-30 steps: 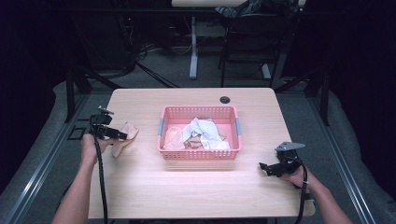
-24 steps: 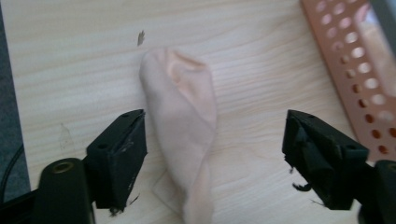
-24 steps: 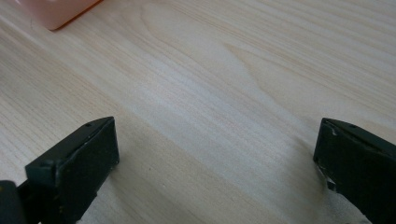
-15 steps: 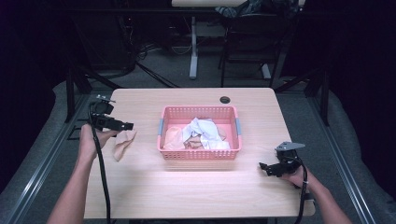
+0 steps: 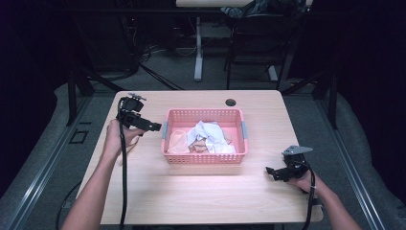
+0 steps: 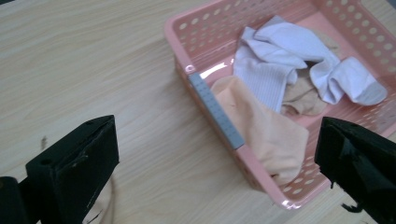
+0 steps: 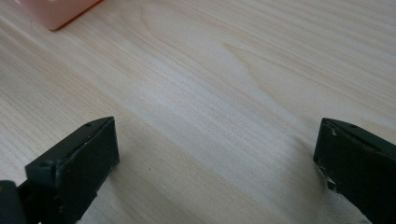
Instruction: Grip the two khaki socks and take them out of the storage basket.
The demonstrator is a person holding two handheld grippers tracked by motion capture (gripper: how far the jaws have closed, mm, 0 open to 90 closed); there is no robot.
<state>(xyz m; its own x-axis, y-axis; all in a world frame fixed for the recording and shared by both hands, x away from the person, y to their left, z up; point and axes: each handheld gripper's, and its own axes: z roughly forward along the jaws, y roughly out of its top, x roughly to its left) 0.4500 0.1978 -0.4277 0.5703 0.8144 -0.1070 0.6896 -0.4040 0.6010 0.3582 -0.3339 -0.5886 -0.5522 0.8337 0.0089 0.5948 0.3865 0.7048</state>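
Note:
A pink basket (image 5: 205, 156) stands mid-table with white socks (image 5: 210, 134) piled inside and a peach sock (image 5: 177, 142) at its left end. In the left gripper view the peach sock (image 6: 266, 130) lies against the basket's near wall (image 6: 219, 114), beside the white socks (image 6: 289, 60). My left gripper (image 5: 155, 127) hovers just left of the basket and points at it. Its jaws have just been opening and stand wide apart (image 6: 215, 135) with nothing between them. My right gripper (image 5: 269, 171) rests low near the table's front right, open (image 7: 217, 135) over bare wood.
The light wooden table (image 5: 201, 201) has a small black hole (image 5: 231, 102) behind the basket. Cables trail from both grippers along the forearms. Dark floor, table legs and a rail surround the table.
My left gripper has risen and moved right toward the basket, and its jaws have widened. The peach piece that hung by it is gone from there. The right gripper has stayed put.

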